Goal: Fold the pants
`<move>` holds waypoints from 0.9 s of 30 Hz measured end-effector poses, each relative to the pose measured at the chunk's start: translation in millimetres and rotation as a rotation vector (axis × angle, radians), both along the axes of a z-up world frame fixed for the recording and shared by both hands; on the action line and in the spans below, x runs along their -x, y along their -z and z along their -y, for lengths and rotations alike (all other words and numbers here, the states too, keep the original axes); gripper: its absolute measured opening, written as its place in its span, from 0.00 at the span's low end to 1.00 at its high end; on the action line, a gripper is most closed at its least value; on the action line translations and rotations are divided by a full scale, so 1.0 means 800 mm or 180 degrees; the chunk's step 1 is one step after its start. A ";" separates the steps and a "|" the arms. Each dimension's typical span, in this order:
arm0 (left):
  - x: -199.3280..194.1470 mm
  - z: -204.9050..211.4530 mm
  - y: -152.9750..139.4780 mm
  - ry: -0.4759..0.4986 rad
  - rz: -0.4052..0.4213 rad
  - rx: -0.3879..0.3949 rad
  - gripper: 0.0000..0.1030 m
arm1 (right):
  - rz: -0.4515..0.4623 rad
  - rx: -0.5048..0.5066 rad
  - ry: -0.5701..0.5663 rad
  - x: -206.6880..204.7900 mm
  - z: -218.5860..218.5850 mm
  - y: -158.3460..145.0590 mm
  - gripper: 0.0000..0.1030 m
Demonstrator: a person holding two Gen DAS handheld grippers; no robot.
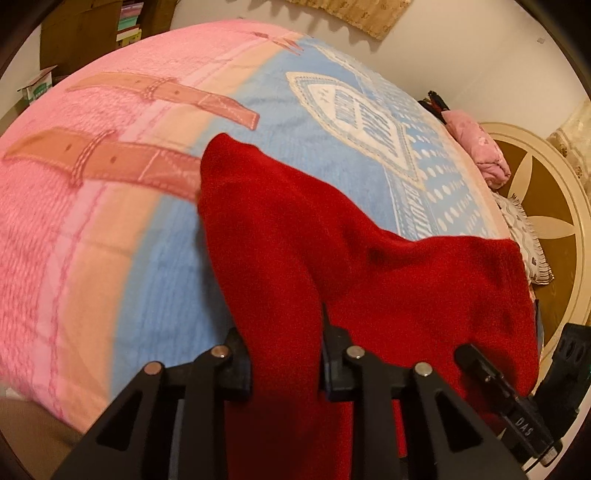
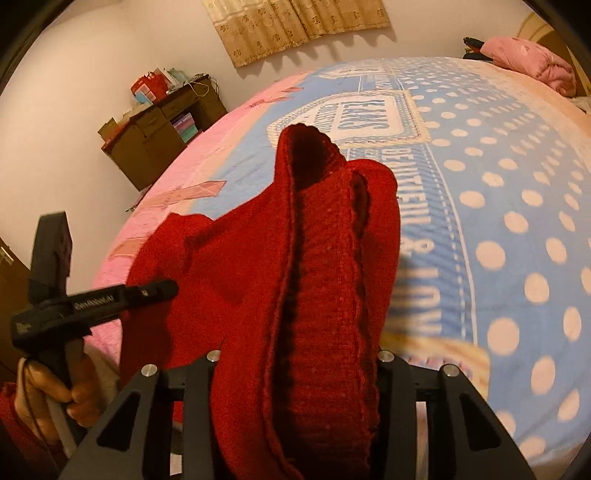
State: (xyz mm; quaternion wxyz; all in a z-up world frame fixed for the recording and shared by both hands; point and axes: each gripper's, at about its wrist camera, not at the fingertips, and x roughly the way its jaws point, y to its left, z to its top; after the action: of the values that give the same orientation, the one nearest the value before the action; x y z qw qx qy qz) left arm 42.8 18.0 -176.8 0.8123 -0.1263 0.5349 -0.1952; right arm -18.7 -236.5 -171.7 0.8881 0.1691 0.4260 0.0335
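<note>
The red knit pants (image 1: 332,251) hang lifted above the bed, with one end still draped on the blanket. My left gripper (image 1: 286,347) is shut on a bunched fold of the red cloth, which runs down between its jaws. In the right wrist view, my right gripper (image 2: 299,365) is shut on the thick ribbed waistband (image 2: 325,258) of the pants (image 2: 221,266), which stands up in folded layers. At the left of that view a hand (image 2: 48,402) holds the left tool's black handle (image 2: 48,317), close beside the cloth.
A pink and blue patterned blanket (image 1: 110,221) (image 2: 498,221) covers the bed. A pink quilt bundle (image 1: 480,147) (image 2: 532,62) lies by the round headboard (image 1: 546,206). A brown cabinet (image 2: 155,133) with boxes stands against the wall beyond the bed, under a curtain (image 2: 295,26).
</note>
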 end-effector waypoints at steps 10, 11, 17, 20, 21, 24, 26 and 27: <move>0.030 -0.017 -0.056 0.0050 0.0407 -0.0041 0.25 | 0.0216 -0.0107 -0.0007 0.033 -0.028 -0.043 0.40; 0.027 -0.019 -0.060 0.0036 0.0429 -0.0024 0.25 | 0.0258 -0.0095 -0.0036 0.032 -0.032 -0.049 0.39; -0.005 -0.027 -0.100 0.0000 0.0730 0.0050 0.25 | 0.0483 -0.0228 -0.0027 0.007 -0.031 -0.082 0.39; -0.026 -0.021 -0.116 -0.0008 0.0909 0.0041 0.25 | 0.0620 -0.0258 -0.0007 -0.017 -0.025 -0.097 0.39; -0.040 -0.017 -0.122 -0.0011 0.0981 0.0044 0.25 | 0.0670 -0.0259 0.0001 -0.028 -0.022 -0.102 0.39; -0.073 -0.005 -0.128 -0.0018 0.1076 0.0053 0.25 | 0.0767 -0.0276 0.0031 -0.059 -0.011 -0.108 0.39; -0.105 0.006 -0.129 -0.0033 0.1128 0.0079 0.25 | 0.0831 -0.0254 0.0066 -0.085 -0.003 -0.110 0.39; -0.116 0.011 -0.129 -0.0037 0.1159 0.0083 0.25 | 0.0852 -0.0236 0.0078 -0.096 0.000 -0.111 0.39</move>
State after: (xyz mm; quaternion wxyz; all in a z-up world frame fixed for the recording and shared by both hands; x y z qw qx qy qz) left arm 135.9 9.6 -73.4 0.8951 -0.1025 0.3757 -0.2170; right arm 58.2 -236.9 -83.2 0.9305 0.2010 0.3001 0.0607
